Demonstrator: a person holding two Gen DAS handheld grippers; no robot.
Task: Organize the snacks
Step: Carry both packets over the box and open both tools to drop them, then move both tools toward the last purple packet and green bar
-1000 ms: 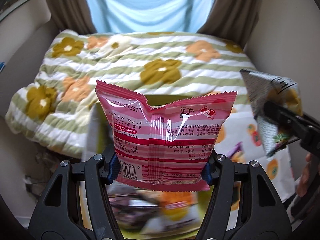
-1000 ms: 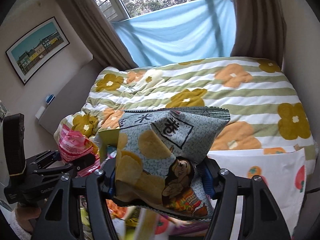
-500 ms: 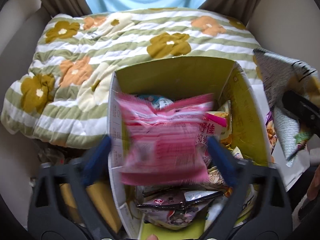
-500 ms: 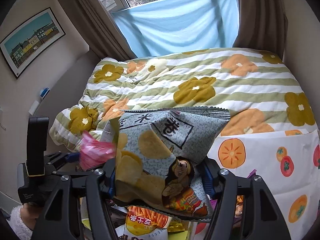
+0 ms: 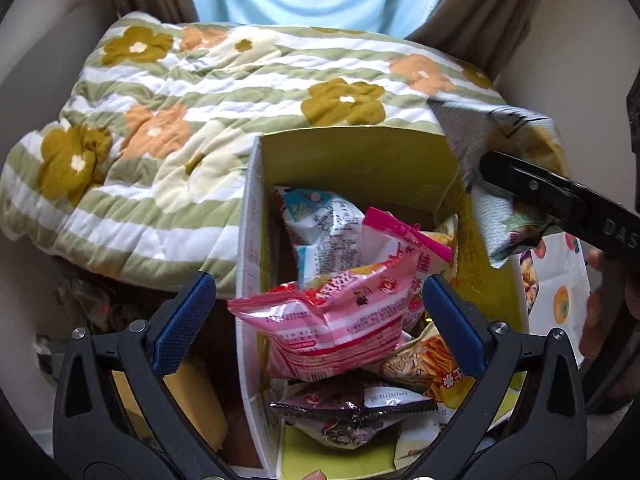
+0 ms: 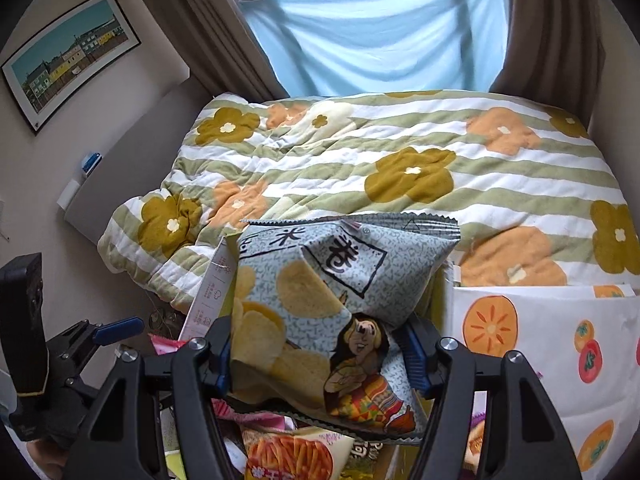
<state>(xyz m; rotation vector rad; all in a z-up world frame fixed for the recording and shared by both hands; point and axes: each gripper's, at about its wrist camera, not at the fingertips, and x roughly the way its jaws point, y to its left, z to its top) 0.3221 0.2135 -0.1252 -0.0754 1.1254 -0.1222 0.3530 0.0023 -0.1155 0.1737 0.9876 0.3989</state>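
1. The pink-and-white striped foil snack packet (image 5: 336,332) is no longer pinched: a second ago it was held upright between the blue pads, and now it is seen lying on the heap inside the yellow-green cardboard box (image 5: 360,160).
2. The left claw (image 5: 316,316) is spread wide and released, its blue pads (image 5: 184,320) standing well clear of the packet on either side.
3. The packet is rested, tilted, on top of other bags: a white-and-blue printed pouch (image 5: 324,224) behind it, an orange fries packet (image 5: 432,364) to its right and a dark brown foil sachet (image 5: 352,408) in front.
4. One item is therefore judged delivered, and the left claw is freed for another pick.
5. The grey-blue patterned crisp bag with yellow chips and a cartoon figure (image 6: 328,304) is clenched in the right claw (image 6: 320,356), both pads pressed into its lower sides.
6. That bag is now carried over the box's right edge, nearer than before, beside the white persimmon-print bag (image 6: 560,344).
7. Its drop is judged the next step; the box is already crowded, so a slide off the pile is possible.
8. The striped floral quilt (image 6: 400,160) on the bed behind is left untouched.
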